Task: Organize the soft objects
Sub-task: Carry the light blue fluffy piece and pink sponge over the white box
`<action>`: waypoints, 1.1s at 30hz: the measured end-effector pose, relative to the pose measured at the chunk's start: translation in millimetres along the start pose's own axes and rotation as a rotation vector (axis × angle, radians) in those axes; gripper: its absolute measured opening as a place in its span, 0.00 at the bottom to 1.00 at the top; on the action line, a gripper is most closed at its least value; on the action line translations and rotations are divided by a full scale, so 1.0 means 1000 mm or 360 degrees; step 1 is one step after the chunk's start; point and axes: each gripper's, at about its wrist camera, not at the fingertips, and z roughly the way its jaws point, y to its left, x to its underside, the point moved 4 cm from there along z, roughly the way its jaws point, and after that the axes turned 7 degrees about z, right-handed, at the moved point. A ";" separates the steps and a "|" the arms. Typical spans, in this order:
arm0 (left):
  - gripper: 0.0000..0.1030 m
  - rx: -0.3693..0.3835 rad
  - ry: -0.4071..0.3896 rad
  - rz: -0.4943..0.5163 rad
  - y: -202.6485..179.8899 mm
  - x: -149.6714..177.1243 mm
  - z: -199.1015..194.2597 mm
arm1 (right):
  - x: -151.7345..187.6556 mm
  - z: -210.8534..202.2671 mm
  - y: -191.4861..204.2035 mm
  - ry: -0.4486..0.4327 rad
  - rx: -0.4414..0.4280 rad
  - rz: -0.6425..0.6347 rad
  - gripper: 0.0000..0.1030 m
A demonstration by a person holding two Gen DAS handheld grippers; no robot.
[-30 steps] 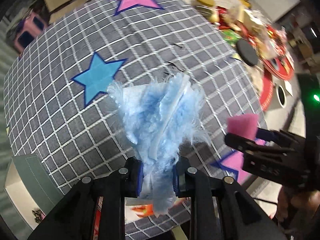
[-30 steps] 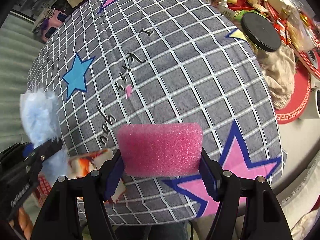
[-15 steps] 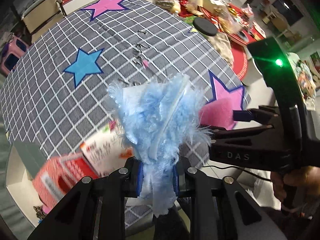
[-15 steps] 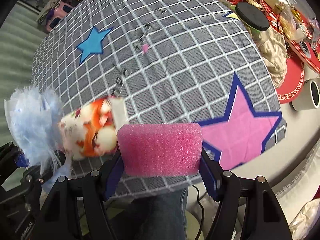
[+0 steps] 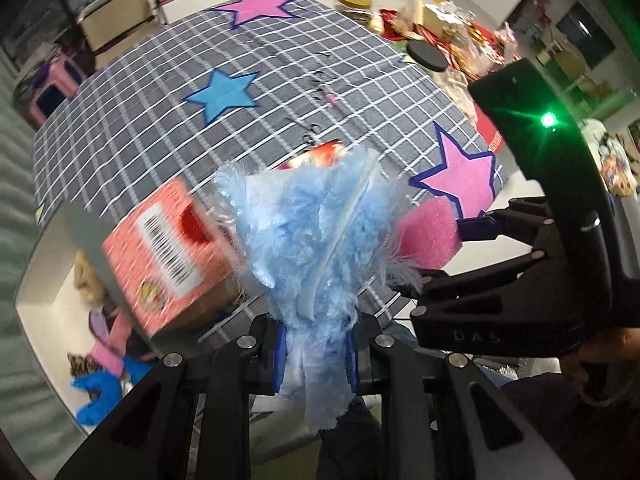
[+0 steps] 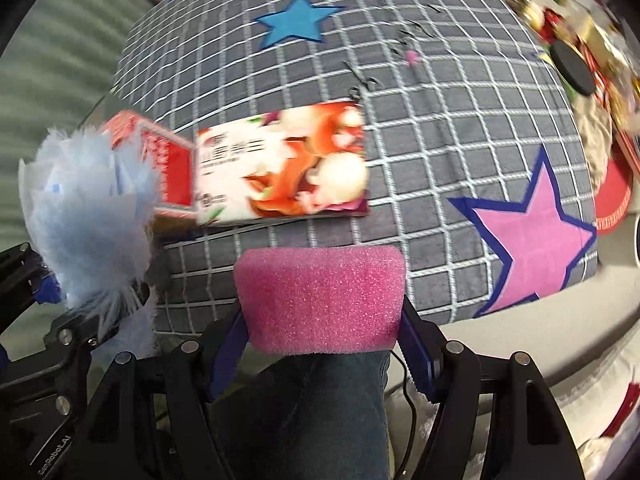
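My left gripper [image 5: 316,354] is shut on a fluffy light-blue duster cloth [image 5: 316,232], held up off the near edge of the table. My right gripper [image 6: 320,350] is shut on a pink foam sponge [image 6: 320,296], also off the near table edge. The sponge shows in the left wrist view [image 5: 428,236] just right of the cloth, and the cloth shows in the right wrist view [image 6: 88,216] at the left. A white storage bin [image 5: 48,280] with several soft items inside sits below the table's near left corner.
A red printed carton [image 6: 280,168] lies at the near edge of the grey checked tablecloth [image 6: 440,120] with stars. Jars, a black lid [image 5: 426,58] and packets crowd the far right. My legs are below the grippers.
Both grippers have pulled back toward me past the near table edge, still holding the cloth and sponge. The carton and the white bin have come into view.
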 end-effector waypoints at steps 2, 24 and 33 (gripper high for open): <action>0.25 -0.0025 -0.0023 -0.0044 0.008 0.010 -0.006 | 0.002 0.000 0.011 -0.0003 0.0004 -0.0042 0.69; 0.25 -0.0291 -0.0124 -0.0715 0.110 0.117 -0.043 | 0.024 -0.012 0.130 -0.0052 0.0011 -0.0604 0.69; 0.25 -0.0374 -0.0118 -0.0972 0.144 0.149 -0.048 | 0.025 -0.020 0.166 -0.0076 -0.0047 -0.0754 0.69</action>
